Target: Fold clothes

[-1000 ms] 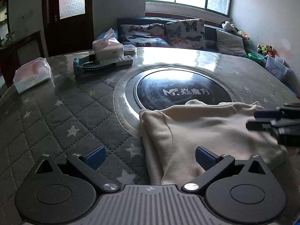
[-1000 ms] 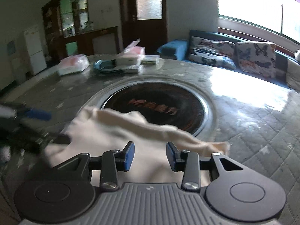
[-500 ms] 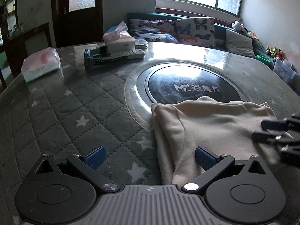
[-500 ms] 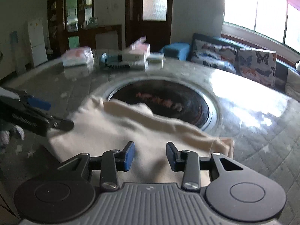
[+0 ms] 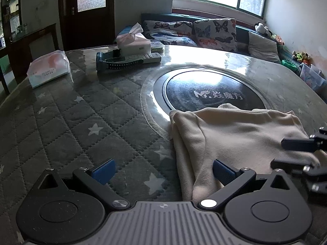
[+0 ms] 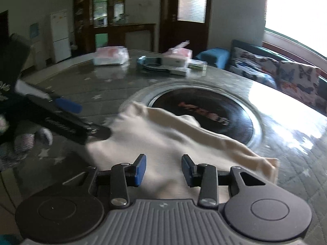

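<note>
The cream garment lies partly folded on the quilted surface, overlapping the dark round inset. The left hand-held gripper, jaws wide apart, straddles its left fold edge. The right hand-held gripper, jaws apart and empty, hovers over the cloth, probably positioned for the next fold.

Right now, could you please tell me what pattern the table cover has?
Grey quilted diamonds with white stars on the table cover, clearest in the left wrist view.

cream garment near edge hidden under hand-held gripper, right view motion-blurred
</note>
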A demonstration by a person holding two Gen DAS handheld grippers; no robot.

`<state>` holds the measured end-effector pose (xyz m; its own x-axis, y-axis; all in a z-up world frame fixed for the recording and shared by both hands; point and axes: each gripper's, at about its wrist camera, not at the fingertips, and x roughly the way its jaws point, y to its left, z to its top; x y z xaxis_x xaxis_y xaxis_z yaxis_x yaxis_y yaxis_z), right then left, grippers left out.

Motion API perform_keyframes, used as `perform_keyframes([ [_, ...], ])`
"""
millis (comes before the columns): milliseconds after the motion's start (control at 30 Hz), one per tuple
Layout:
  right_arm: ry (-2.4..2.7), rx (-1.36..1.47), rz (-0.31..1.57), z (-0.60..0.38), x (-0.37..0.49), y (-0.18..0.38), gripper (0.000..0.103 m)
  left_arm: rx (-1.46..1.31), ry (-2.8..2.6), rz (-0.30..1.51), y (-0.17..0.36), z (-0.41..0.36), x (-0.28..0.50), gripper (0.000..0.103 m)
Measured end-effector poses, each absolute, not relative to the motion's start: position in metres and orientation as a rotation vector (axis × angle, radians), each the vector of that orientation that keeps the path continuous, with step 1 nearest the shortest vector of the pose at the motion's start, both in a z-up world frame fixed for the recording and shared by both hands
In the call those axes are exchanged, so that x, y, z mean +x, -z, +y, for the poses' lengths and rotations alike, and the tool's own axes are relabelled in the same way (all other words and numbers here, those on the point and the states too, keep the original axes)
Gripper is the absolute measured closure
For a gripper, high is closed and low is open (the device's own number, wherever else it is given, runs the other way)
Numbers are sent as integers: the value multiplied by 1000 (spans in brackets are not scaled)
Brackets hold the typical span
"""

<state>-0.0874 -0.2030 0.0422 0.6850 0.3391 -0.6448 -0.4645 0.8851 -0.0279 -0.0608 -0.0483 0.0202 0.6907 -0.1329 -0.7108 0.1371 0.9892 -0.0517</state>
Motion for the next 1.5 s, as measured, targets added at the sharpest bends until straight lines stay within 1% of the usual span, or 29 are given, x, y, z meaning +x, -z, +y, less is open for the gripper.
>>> perform_keyframes([
  [567, -574, -268, 657, -133, -87, -37, 65, -71, 60, 768, -35, -4, -57, 0],
  [733, -580, -327, 665, -121, -90, -25, 65, -84, 75, 776, -35, -4, -56, 0],
  [967, -597, -345, 621, -123, -103, -41, 65, -130, 98, 782, -36, -7, -56, 0],
  [1133, -656, -397, 617, -112, -114, -40, 59, -182, 102, 803, -37, -9, -54, 0],
  [1367, -679, -506, 598, -92, -122, -25, 59, -284, 135, 849, -36, -9, -50, 1],
  [1500, -673, -516, 600, -89, -119, -20, 61, -322, 159, 864, -35, -12, -49, 1],
])
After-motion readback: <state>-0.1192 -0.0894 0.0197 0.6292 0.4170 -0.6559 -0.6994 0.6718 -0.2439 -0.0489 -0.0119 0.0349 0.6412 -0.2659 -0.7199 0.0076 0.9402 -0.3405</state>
